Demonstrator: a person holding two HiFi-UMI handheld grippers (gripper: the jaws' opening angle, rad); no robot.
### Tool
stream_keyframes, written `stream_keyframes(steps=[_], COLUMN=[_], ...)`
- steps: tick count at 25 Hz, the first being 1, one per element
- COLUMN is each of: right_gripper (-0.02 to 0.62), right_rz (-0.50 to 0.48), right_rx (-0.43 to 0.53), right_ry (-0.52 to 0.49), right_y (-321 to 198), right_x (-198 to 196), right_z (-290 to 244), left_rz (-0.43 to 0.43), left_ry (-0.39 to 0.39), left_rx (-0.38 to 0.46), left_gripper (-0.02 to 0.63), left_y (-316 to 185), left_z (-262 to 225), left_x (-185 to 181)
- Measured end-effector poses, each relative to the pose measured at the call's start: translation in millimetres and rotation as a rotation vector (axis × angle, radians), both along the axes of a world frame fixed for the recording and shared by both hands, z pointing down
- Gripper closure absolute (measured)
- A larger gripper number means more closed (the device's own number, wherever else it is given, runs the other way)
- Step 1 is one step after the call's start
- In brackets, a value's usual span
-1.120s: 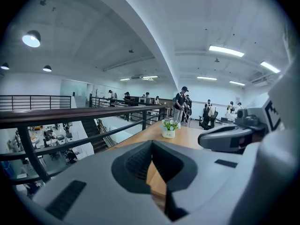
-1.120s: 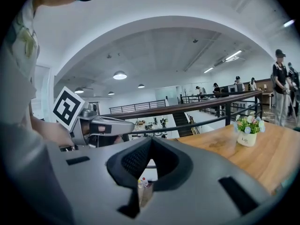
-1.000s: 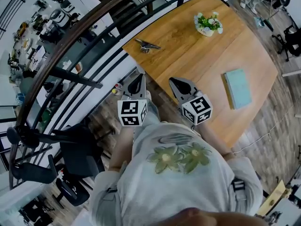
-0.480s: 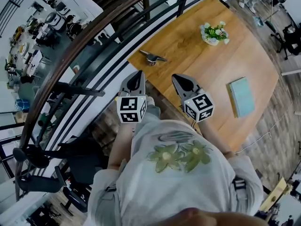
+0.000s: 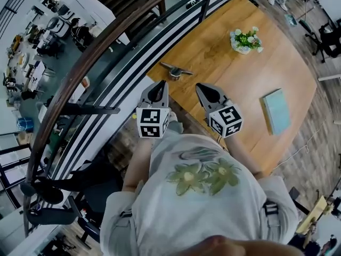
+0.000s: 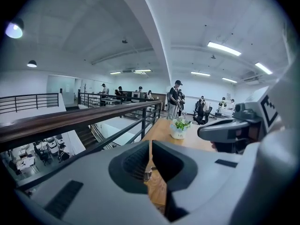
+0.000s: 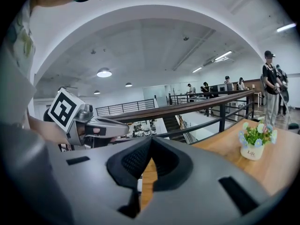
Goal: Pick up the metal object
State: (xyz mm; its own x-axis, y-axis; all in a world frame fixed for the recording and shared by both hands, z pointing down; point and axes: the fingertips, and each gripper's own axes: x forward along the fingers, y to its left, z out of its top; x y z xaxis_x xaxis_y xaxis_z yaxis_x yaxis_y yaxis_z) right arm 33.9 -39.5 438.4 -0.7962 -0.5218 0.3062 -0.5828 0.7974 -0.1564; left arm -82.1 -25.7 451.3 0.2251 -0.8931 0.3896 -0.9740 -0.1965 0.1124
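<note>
The metal object [image 5: 176,71], a small silver cleat-shaped piece, lies on the wooden table [image 5: 224,63] near its left corner. My left gripper [image 5: 156,86] hovers just short of the table edge, a little below and left of the object, with its jaws shut and empty. My right gripper [image 5: 202,89] is over the table's near edge, below and right of the object, also shut with nothing in it. In the left gripper view the shut jaws [image 6: 150,142] point along the table, and a sliver of the metal object [image 6: 148,173] shows through the gap beneath them.
A white pot of flowers [image 5: 245,40] stands at the table's far side and a teal book [image 5: 275,111] lies at its right. A dark handrail with black bars [image 5: 106,47] runs along the table's left edge above a lower floor. People stand beyond the table [image 6: 174,97].
The view has closed in on the table. The metal object now lies nearer to both grippers than a second ago. Both grippers stay shut.
</note>
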Motion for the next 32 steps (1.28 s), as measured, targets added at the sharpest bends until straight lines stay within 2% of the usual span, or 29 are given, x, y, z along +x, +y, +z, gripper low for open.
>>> stream_keyframes(steps=[2,6,14,20,32], right_gripper=[0.589,0.589,0.589,0.589,0.589], right_rz=[0.009,0.035,0.081,0.096,0.125], right_rx=[-0.005,-0.012,-0.018,-0.031,-0.063], right_ry=[0.003,0.008,0.006,0.019,0.031], right_y=[-5.0,-17.1,-34.5,-43.8,-61.9], right_x=[-4.0,-8.4,-19.9,-21.5,-16.0], right_z=[3.6,7.9,13.7,21.4,36.4], left_rz=[0.017,0.051,0.124,0.176,0.183], left_ry=[0.004,0.007,0.001,-0.003,-0.007], left_rx=[-0.018,-0.057,-0.102,-0.143,-0.231], left_gripper=[0.575,0.459,0.364,0.336,0.319], left_y=[-4.9,-14.9,-30.6,-42.3,-62.3], left_z=[7.9,22.0,42.9,59.2,98.7], left_x=[-2.0,-2.6,2.0,9.8,17.1])
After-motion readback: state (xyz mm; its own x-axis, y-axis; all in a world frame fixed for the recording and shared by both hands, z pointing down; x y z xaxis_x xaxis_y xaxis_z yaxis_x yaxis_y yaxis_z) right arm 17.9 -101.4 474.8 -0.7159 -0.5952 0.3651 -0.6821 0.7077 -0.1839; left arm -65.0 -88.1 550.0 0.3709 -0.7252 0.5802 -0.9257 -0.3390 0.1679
